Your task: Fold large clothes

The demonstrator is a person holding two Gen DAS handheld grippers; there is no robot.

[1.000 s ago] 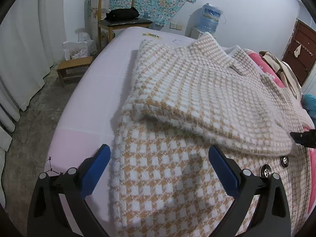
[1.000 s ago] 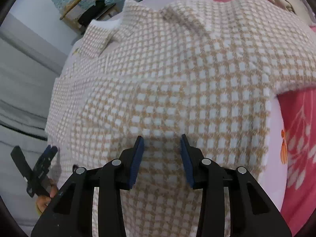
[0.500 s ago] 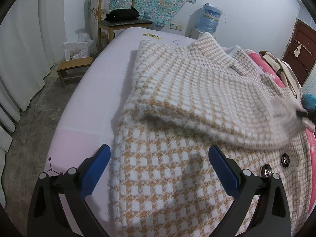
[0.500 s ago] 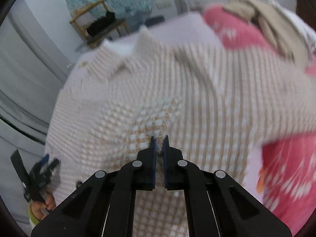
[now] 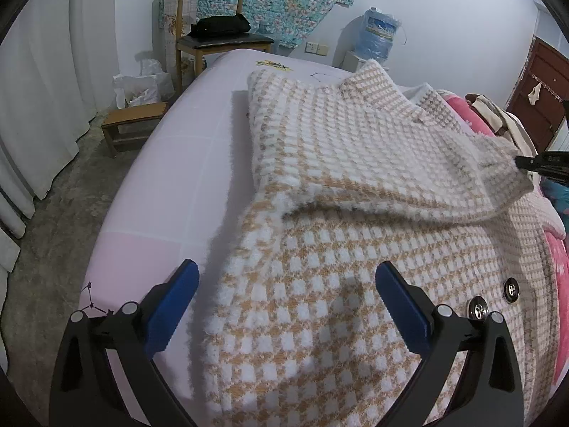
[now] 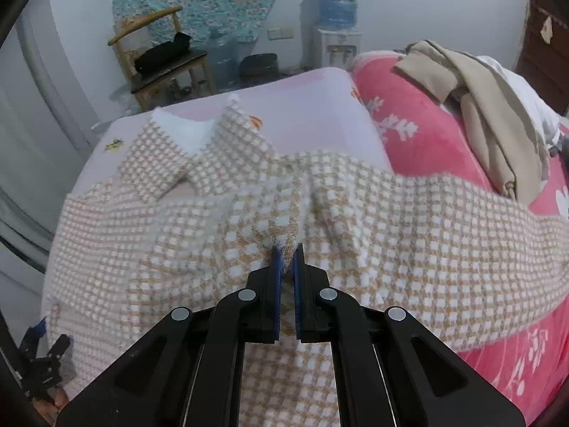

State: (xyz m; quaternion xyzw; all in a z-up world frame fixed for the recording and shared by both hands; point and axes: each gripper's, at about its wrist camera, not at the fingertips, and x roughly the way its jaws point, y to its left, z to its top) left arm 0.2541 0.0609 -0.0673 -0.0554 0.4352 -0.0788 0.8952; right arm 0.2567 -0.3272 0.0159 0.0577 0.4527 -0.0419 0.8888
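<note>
A fuzzy tan-and-white checked coat (image 5: 355, 242) with dark buttons (image 5: 478, 309) lies spread on the bed. One sleeve (image 5: 373, 163) is folded across its body. My right gripper (image 6: 287, 252) is shut on the sleeve's cuff edge (image 6: 284, 240), lifting it above the coat (image 6: 177, 249); its tip also shows at the right edge of the left wrist view as the right gripper (image 5: 526, 162). My left gripper (image 5: 284, 284) hovers open over the coat's lower part, nothing between its blue pads (image 5: 170, 306). It also appears low at the left as the left gripper (image 6: 42, 352).
The bed has a lilac-pink sheet (image 5: 170, 178) and a red flowered blanket (image 6: 419, 131) with beige clothes (image 6: 490, 106) piled on it. A wooden chair (image 5: 213, 35), a low stool (image 5: 131, 124) and a water dispenser (image 6: 336, 17) stand by the far wall; bare floor lies to the left.
My right gripper shut on the sleeve cuff and lifted it upward, pulling the sleeve taut across the coat. The left gripper stayed where it was, still open.
</note>
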